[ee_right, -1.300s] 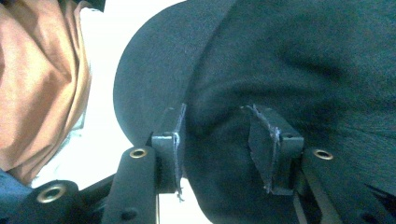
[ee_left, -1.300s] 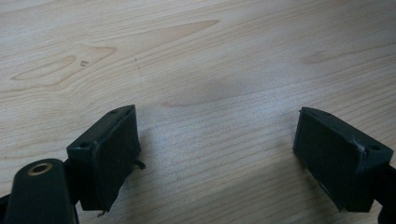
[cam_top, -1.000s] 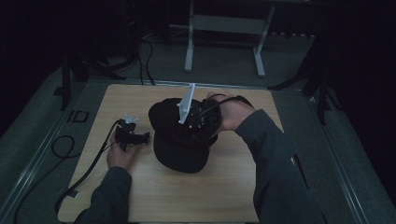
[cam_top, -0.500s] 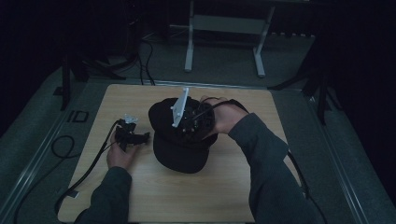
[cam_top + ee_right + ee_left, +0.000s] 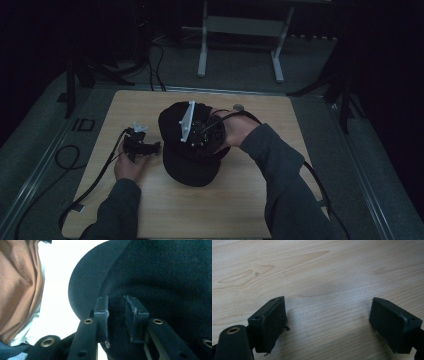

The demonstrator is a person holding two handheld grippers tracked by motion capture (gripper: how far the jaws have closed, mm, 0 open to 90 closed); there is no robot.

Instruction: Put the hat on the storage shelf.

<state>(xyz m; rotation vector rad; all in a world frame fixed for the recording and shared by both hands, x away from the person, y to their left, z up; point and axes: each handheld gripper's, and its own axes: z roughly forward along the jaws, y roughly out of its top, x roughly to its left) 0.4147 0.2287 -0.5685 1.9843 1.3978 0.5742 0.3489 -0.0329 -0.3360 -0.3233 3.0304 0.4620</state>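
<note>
A black cap (image 5: 192, 170) lies in the middle of the wooden table (image 5: 150, 105), brim toward the person. My right gripper (image 5: 197, 137) sits on the cap's crown with its grey plate on top. In the right gripper view its jaws (image 5: 116, 301) have just been closing and now pinch a fold of the cap's black fabric (image 5: 162, 277). My left gripper (image 5: 152, 147) rests on the table just left of the cap, apart from it. In the left gripper view it (image 5: 328, 307) stands wide open over bare wood (image 5: 324, 270).
A cable (image 5: 95, 175) trails from the left gripper off the table's front left. A small round object (image 5: 238, 106) lies at the far edge. A metal stand (image 5: 240, 25) is on the floor behind. Orange-brown cloth (image 5: 20, 285) hangs at the left of the right gripper view.
The right gripper has shifted left and sunk a little onto the cap's crown, its grey plate tilting over. The left hand and gripper have not moved.
</note>
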